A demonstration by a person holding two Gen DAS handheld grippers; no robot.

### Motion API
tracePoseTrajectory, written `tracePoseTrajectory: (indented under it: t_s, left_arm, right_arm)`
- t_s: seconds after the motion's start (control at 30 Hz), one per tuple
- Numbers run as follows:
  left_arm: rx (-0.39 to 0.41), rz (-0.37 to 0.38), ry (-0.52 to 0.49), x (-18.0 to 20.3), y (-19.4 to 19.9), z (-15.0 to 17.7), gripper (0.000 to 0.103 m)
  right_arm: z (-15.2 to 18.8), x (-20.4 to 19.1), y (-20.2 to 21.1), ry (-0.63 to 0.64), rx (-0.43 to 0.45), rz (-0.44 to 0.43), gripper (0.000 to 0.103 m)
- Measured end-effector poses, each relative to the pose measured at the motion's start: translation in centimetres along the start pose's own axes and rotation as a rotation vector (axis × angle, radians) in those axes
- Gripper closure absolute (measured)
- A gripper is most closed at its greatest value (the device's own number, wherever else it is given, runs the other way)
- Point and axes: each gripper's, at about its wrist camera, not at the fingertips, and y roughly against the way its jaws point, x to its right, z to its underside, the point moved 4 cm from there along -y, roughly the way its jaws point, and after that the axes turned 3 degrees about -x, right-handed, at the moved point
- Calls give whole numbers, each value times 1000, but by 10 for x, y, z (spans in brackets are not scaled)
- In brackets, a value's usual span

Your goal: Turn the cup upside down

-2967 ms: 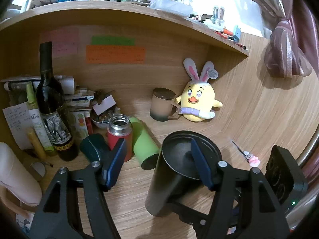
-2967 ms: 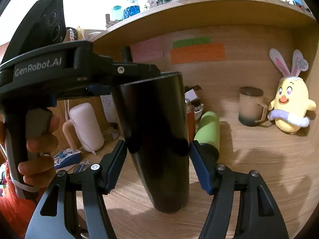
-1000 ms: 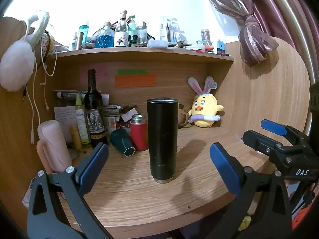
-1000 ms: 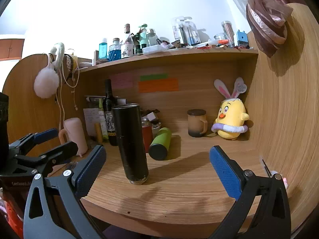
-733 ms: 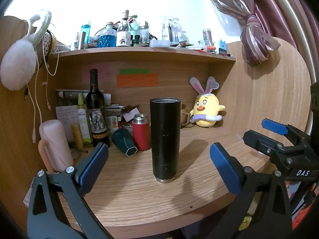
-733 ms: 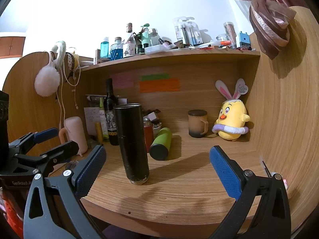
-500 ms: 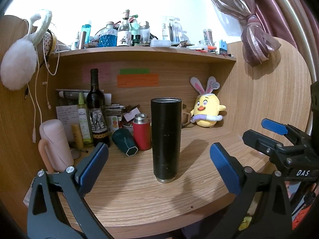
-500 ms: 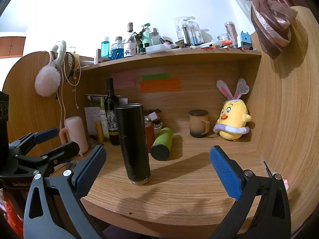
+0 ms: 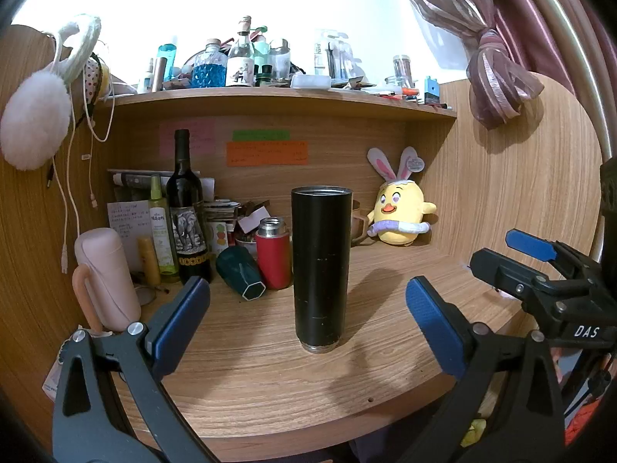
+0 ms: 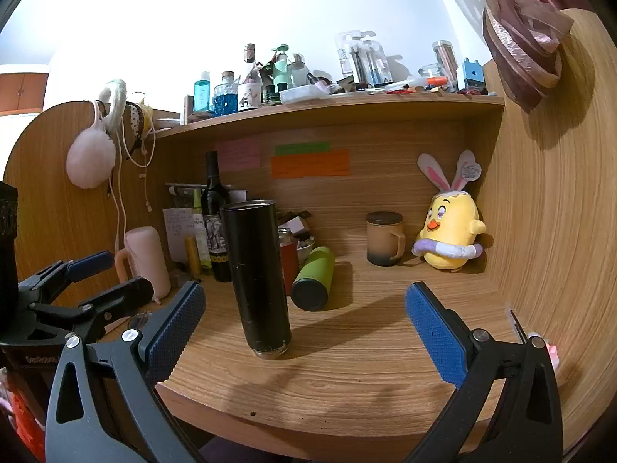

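cup: tall black steel tumbler (image 9: 321, 266) upright mid tabletop (image 9: 270, 370), narrow metal base down, rim up | handling: likely rigid, slick, tippy; grip mid-body | contents: inside not visible | left hand-held gripper (image 9: 308, 324) released, well apart | right hand-held gripper (image 10: 304, 324) released, empty

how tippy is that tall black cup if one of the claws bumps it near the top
Probably quite tippy: the black cup is tall and slim, standing alone on a narrow metal base on the desk. Its rigid, smooth sides would likely slip in a loose grip. If it topples, the round body could roll toward the green bottle. Both claws are open, well clear.
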Motion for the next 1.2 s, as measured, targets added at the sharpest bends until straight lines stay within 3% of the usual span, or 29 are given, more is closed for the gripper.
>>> tracePoseTrajectory:
  t_s: [1.2]
  left_arm:
    - [-4, 39, 4, 4, 1, 4, 0]
  right_arm:
    - [-2, 3, 2, -14, 11, 11, 0]
